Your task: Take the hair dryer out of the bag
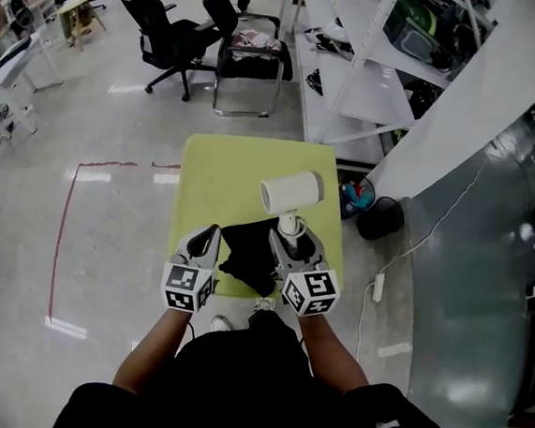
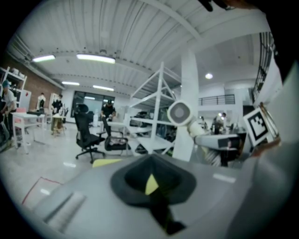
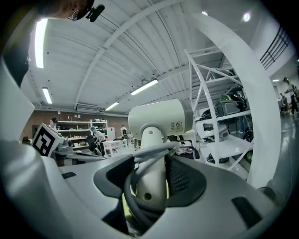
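Observation:
The white hair dryer is up above the yellow-green table, barrel level and handle down. My right gripper is shut on its handle, which has the grey cord wound round it. The dryer's barrel stands right above the jaws in the right gripper view. The black bag hangs limp between the two grippers near the table's front edge. My left gripper is shut at the bag's left edge, and a black strip of it runs from between the pads. The dryer also shows in the left gripper view.
Two black office chairs stand on the floor beyond the table. White shelving runs along the right, with a black bin and a power strip on the floor beside the table. Red tape marks the floor at left.

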`<act>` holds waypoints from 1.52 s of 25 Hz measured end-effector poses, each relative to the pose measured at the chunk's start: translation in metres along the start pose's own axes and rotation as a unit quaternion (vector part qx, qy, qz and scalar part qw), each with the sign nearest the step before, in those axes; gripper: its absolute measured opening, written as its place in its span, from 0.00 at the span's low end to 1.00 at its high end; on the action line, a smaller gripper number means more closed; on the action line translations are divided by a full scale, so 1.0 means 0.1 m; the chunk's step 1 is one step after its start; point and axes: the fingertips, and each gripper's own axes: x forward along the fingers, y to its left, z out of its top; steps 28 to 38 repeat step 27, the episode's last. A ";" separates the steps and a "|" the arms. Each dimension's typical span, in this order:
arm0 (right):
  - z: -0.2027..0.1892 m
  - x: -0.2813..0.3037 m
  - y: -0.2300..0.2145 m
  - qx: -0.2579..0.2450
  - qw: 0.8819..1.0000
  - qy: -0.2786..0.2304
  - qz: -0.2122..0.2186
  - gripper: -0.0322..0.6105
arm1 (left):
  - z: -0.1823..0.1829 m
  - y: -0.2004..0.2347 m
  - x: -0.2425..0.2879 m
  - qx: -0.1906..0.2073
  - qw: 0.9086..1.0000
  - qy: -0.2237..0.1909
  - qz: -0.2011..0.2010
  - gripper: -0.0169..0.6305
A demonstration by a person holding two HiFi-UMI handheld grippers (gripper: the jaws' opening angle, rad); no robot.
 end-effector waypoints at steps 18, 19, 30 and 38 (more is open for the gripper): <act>0.05 0.00 0.07 -0.014 1.000 -0.005 -0.018 0.36 | 0.08 0.00 -0.06 0.010 1.000 -0.009 -0.011 0.04; 0.06 0.00 0.08 -0.015 1.000 -0.005 -0.018 0.36 | 0.09 0.00 -0.06 0.012 1.000 -0.008 -0.012 0.04; 0.04 0.00 0.06 -0.020 1.000 -0.010 -0.022 0.36 | 0.05 -0.03 -0.04 0.021 1.000 -0.008 -0.016 0.04; 0.04 0.00 0.06 -0.020 1.000 -0.010 -0.022 0.36 | 0.05 -0.03 -0.04 0.021 1.000 -0.008 -0.016 0.04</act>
